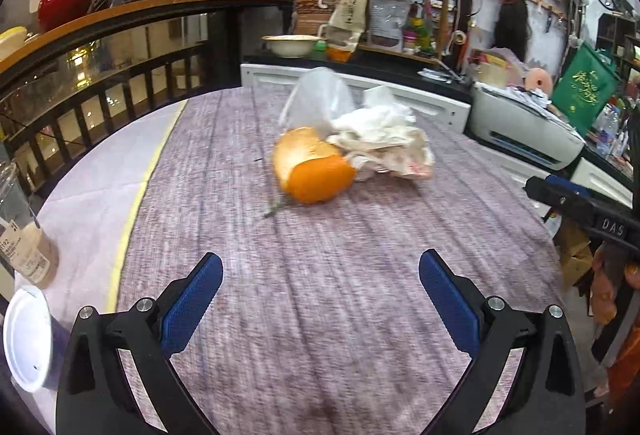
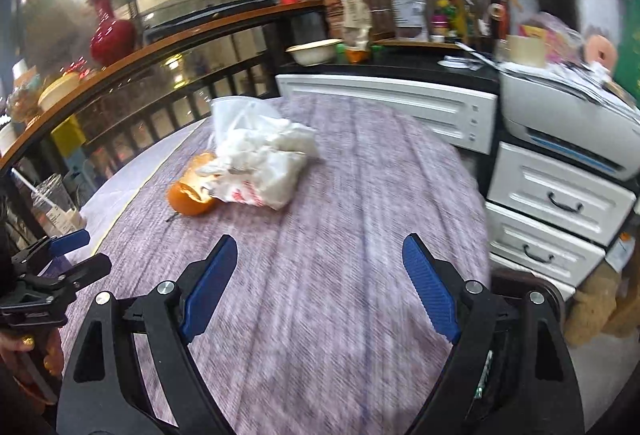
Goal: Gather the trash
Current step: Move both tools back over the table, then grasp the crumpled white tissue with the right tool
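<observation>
The trash sits in one heap near the middle of the table, which is covered with a purplish woven cloth: an orange peel lies at the front left of the heap, with a small green stem poking out beside it, and it touches a crumpled white napkin and a printed paper wrapper to its right. A clear plastic bag stands up behind the peel, against the napkin. The left gripper hovers above the cloth on the near side of the heap, its blue-padded jaws spread wide with nothing between them. The right gripper hangs over bare cloth to the right of the heap, its jaws likewise spread and empty. At the table's left edge stand a clear plastic cup with a little milky drink in it and a cup with a white lid. Beyond the table are a white cabinet and a printer.
</observation>
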Demonstrator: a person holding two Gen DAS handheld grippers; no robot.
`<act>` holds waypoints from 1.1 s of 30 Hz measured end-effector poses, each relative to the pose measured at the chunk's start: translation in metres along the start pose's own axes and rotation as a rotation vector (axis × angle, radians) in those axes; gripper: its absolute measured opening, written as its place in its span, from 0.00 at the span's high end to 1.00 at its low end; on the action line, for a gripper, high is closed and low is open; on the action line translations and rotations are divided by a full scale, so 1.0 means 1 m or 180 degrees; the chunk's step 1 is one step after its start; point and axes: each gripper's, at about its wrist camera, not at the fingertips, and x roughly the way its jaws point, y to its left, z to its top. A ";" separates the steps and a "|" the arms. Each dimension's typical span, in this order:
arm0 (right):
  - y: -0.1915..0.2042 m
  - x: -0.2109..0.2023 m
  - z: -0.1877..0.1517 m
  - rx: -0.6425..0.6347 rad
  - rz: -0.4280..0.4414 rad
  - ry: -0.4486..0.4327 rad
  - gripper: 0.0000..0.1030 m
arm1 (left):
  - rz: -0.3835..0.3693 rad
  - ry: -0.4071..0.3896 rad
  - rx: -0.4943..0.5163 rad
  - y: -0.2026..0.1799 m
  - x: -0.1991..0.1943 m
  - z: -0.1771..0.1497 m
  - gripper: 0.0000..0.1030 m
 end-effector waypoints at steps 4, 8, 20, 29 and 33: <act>0.020 0.024 0.015 -0.0107 0.0185 0.0131 0.19 | 0.0091 0.0159 0.0021 0.017 0.011 0.004 0.05; 0.042 0.044 0.030 -0.0289 0.0236 0.0138 0.19 | 0.0082 0.0212 -0.0033 0.026 0.020 0.005 0.05; 0.095 0.110 0.082 -0.0666 0.0169 0.0195 0.29 | -0.0030 0.0236 -0.0106 0.028 0.028 0.011 0.05; 0.097 0.163 0.088 -0.0728 -0.0177 0.0619 0.60 | -0.0057 0.0262 -0.0098 0.028 0.036 0.014 0.05; 0.092 0.155 0.088 -0.0668 -0.0091 0.0483 0.79 | -0.0056 0.0269 -0.0096 0.026 0.041 0.016 0.05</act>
